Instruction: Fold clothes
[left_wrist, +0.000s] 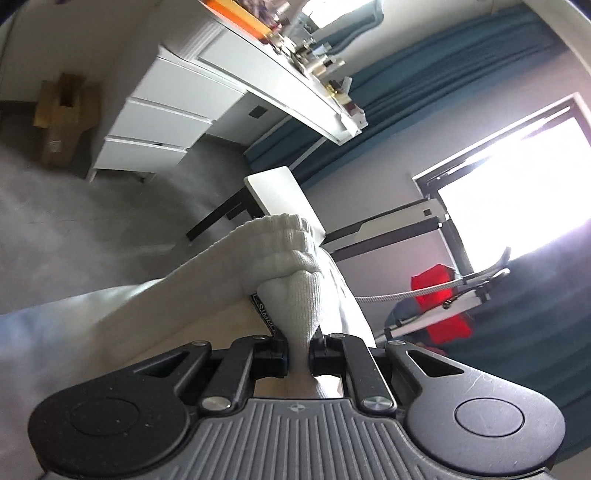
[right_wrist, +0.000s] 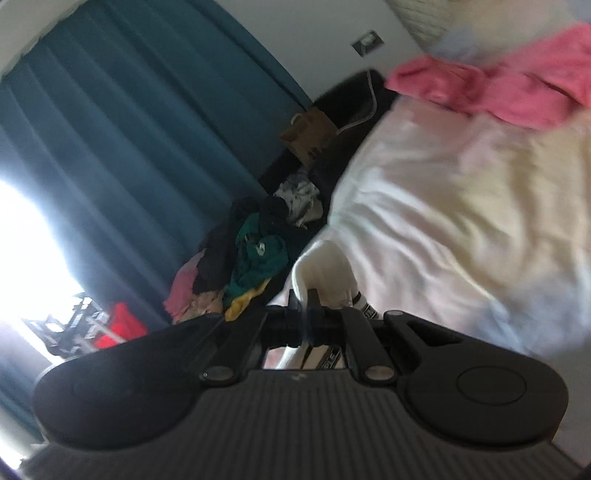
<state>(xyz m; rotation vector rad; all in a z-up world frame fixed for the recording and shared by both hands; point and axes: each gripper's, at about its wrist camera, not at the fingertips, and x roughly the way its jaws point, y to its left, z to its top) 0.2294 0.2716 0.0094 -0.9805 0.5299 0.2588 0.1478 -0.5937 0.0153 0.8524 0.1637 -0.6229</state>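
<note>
A white ribbed sock with a black lettered band is bunched up and held in the air in the left wrist view. My left gripper is shut on its lower end. In the right wrist view, which is blurred, my right gripper is shut on white sock fabric with a black-and-white band, just over the pale bed sheet. Whether both grippers hold the same sock cannot be told.
A pink garment lies at the far end of the bed. A heap of mixed clothes and a cardboard box sit beside teal curtains. A white drawer unit, a white stool and a red item stand nearby.
</note>
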